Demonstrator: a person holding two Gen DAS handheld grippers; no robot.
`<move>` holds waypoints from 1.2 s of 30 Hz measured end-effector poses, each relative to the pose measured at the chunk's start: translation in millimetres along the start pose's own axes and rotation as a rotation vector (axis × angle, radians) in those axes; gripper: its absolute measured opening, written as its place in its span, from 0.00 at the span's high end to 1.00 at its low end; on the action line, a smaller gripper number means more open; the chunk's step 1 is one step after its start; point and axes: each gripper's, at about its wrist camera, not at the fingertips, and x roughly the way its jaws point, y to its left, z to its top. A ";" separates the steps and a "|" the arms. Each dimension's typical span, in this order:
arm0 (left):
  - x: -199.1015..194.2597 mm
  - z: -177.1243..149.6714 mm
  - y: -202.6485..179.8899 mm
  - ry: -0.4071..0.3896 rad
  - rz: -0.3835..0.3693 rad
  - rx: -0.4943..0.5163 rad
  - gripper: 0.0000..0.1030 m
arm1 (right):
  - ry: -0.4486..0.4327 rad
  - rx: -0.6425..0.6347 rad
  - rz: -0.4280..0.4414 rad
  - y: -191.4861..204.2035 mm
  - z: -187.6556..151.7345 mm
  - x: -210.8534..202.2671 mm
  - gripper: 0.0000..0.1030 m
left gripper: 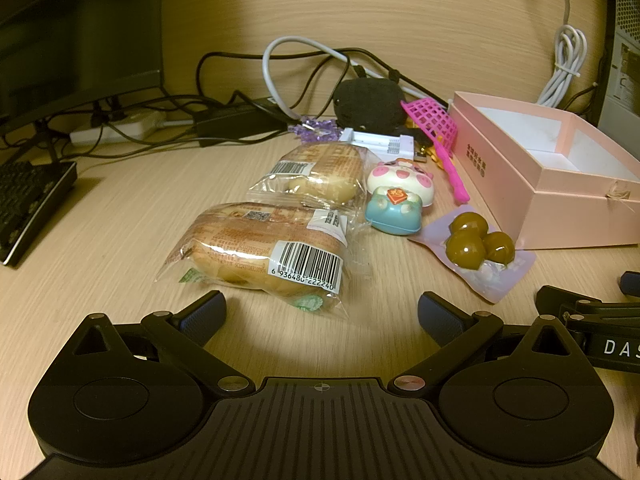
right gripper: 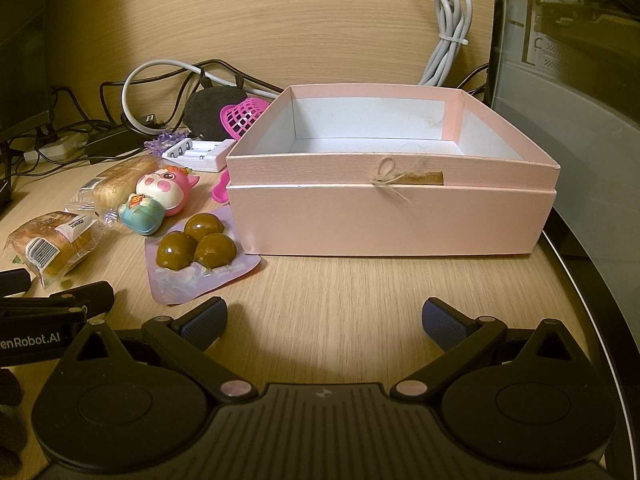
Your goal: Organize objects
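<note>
An open pink box (right gripper: 392, 216) (left gripper: 568, 204) stands on the wooden desk, its white inside empty. Left of it lie a pack of three brown balls (right gripper: 196, 246) (left gripper: 478, 246), a pig-like toy figure (right gripper: 160, 198) (left gripper: 398, 196), two wrapped bread packs (left gripper: 272, 248) (left gripper: 316, 172) and a pink plastic scoop (left gripper: 436, 128). My left gripper (left gripper: 322, 312) is open and empty, just short of the nearer bread pack. My right gripper (right gripper: 324, 318) is open and empty, in front of the box.
A white battery charger (left gripper: 380, 142), purple beads (left gripper: 316, 126), a black plush (left gripper: 368, 100) and tangled cables (left gripper: 240, 96) lie at the back. A keyboard (left gripper: 28, 208) and monitor (left gripper: 76, 32) are at the left, a computer case (right gripper: 568, 60) at the right.
</note>
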 end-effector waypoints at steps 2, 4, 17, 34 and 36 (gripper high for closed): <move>0.1 0.1 0.1 0.000 0.000 0.000 0.00 | 0.000 0.000 0.000 0.1 -0.1 0.1 0.00; 0.1 0.0 0.1 0.000 0.000 0.000 0.00 | 0.000 -0.001 -0.001 0.2 -0.3 0.1 0.00; 0.0 0.0 0.0 0.000 0.000 0.000 0.00 | -0.001 -0.001 0.000 0.7 -1.0 0.4 0.00; -0.5 -0.4 0.3 -0.002 -0.002 -0.003 0.00 | 0.027 -0.019 0.021 -0.6 2.4 0.6 0.00; -4.4 -2.0 3.4 -0.007 -0.013 -0.006 0.00 | 0.050 -0.029 0.034 -1.5 4.8 0.4 0.00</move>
